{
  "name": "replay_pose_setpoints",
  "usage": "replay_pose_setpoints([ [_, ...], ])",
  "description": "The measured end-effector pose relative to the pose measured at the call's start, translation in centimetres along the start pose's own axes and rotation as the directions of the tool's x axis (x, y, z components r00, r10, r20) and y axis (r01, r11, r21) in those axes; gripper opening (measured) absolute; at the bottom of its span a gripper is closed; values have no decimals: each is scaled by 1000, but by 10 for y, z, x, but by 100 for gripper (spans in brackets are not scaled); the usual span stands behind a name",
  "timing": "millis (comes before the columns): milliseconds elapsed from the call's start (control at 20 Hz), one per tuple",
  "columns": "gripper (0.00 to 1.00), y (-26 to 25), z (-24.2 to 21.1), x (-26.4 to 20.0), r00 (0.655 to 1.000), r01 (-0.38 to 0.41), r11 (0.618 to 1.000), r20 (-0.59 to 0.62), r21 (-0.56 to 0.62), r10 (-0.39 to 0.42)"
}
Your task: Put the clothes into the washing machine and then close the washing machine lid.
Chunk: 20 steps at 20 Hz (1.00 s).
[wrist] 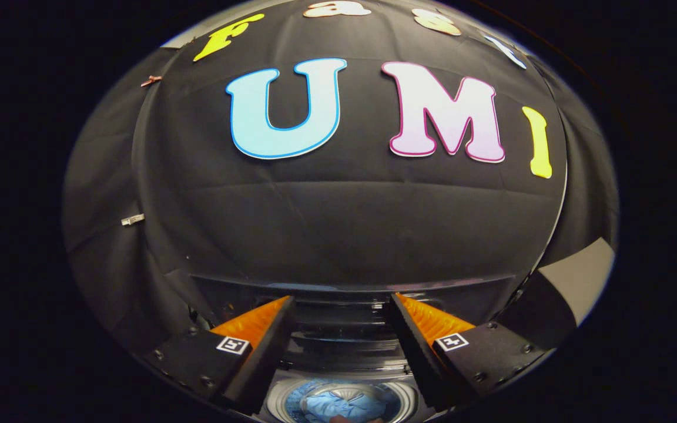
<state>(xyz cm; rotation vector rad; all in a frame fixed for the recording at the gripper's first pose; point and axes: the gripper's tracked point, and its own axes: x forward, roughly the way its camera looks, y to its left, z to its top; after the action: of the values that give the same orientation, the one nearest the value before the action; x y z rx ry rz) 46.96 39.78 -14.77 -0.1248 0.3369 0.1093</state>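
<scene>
My gripper (341,302) is open, its two fingers spread wide with nothing held between them. Below and between the fingers I look down into the washing machine's round drum (280,399), where a light blue garment (338,405) lies bunched inside. Just beyond the fingertips rises the machine's dark lid (350,288), standing open and upright against the booth wall; its glossy panel (338,335) shows between the fingers. The gripper hovers above the drum opening, apart from the cloth.
Black cloth wall (344,223) fills the space behind the machine. A pale strip of floor or wall (579,282) shows to the right of the machine. A small metal clip (132,220) hangs on the cloth at the left.
</scene>
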Motion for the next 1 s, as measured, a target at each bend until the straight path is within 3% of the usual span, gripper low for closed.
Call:
replay_pose_setpoints([
  [250,100,-5,-6,5,999,42,999,-22,-8,-43],
  [700,100,-5,-16,-29,1000,-7,1000,3,-27,7],
  [900,94,-2,-41,-37,998,39,968,52,-249,-27],
  [950,95,4,-108,-31,993,-45,987,-119,-156,26],
  [1000,93,14,-134,-38,955,-60,998,-293,-5,56],
])
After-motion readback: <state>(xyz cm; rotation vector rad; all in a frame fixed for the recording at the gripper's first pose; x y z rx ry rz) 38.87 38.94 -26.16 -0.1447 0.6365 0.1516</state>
